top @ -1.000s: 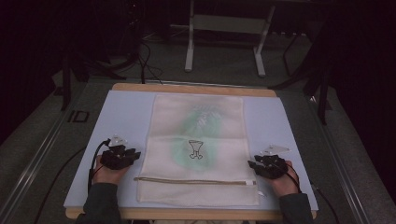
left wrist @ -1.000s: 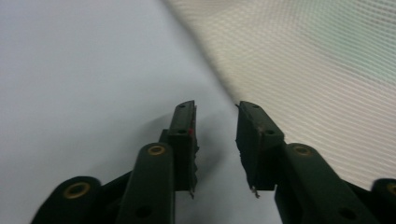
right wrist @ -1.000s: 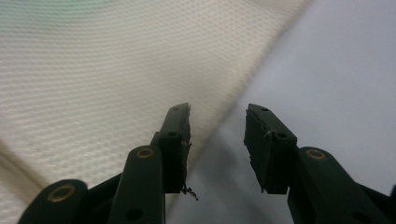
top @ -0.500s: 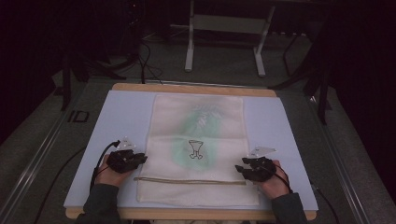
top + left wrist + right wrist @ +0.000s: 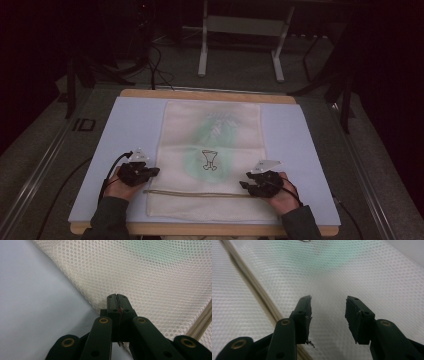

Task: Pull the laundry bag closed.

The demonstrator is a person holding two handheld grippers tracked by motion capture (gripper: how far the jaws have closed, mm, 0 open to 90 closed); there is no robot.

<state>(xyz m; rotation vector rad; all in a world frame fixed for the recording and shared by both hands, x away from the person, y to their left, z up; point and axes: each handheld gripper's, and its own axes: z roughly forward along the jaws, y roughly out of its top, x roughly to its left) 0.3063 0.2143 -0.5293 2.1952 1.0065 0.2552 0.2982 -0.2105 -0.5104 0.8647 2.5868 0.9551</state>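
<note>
The left gripper (image 5: 117, 298) is clenched, jaws pressed together with nothing visibly between them, its tip resting at the left edge of a cream mesh bag (image 5: 155, 277), right where the fabric meets the pale blue surface (image 5: 37, 302). The right gripper (image 5: 328, 303) is released, jaws spread wide, and hovers low over the mesh of the same bag (image 5: 352, 270), with the tan zipper (image 5: 254, 287) running diagonally just to its left in the right gripper view.

From the high view, the left gripper (image 5: 150, 172) sits at the bag's left edge and the right gripper (image 5: 247, 185) near the right end of the zipper (image 5: 195, 193). The bag (image 5: 212, 160) lies flat in the middle of the surface (image 5: 135, 125), long axis running away from the person, with a green print and a small goblet drawing (image 5: 210, 160) at its centre. The zipper lies crosswise between the two grippers, near the bag's near end.

The right gripper seems the better placed for a pinch, the fabric lying directly beneath its open jaws. Nothing else rests on the surface to obstruct either hand; the trailing cables stay to the outer sides.
</note>
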